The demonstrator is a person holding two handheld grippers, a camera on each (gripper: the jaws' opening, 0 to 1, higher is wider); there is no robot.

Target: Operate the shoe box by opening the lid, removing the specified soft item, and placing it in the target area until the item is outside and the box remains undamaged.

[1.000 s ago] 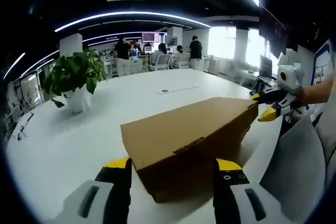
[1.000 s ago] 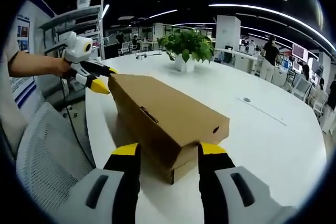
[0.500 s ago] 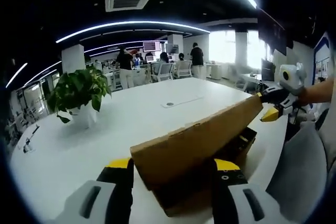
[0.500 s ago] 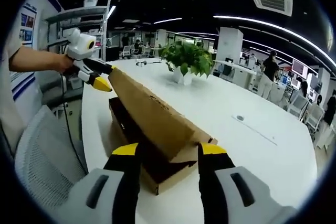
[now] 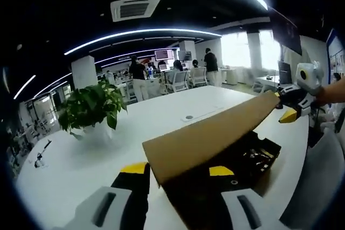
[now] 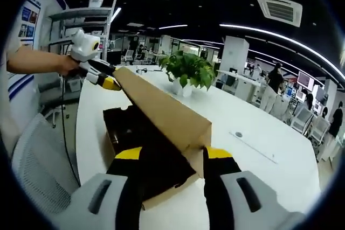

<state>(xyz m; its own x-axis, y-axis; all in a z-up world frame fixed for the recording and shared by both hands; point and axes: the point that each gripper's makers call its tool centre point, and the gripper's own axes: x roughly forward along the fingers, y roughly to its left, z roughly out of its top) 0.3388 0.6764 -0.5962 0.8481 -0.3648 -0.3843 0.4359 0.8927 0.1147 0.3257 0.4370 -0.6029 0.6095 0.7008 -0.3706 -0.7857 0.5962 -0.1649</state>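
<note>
**Lifting the lid at both ends**

Spreading wide beneath everything, the white worktop (image 5: 178,111) carried the shoe box (image 6: 121,127), which sat near its edge with dark contents showing inside; the soft item itself could not be picked out among them. The cardboard lid (image 5: 210,133) stood tilted up over the box, raised at both ends. The left hand-held gripper (image 5: 178,172) had its jaws set either side of the lid's near corner, and whether they pressed the card could not be told. The right hand-held gripper (image 6: 168,154) stood the same way at the opposite end, its grip equally unclear.

The likely trouble was uneven lifting: one end rising faster would probably twist the lid and crease or tear the hinge fold. A loose hold might let the lid drop back onto the contents.

A potted plant (image 5: 91,109) stood well apart on the worktop, and a mesh chair (image 6: 38,165) sat just beside the edge. The raised lid itself blocked the reach into the box from that side.
</note>
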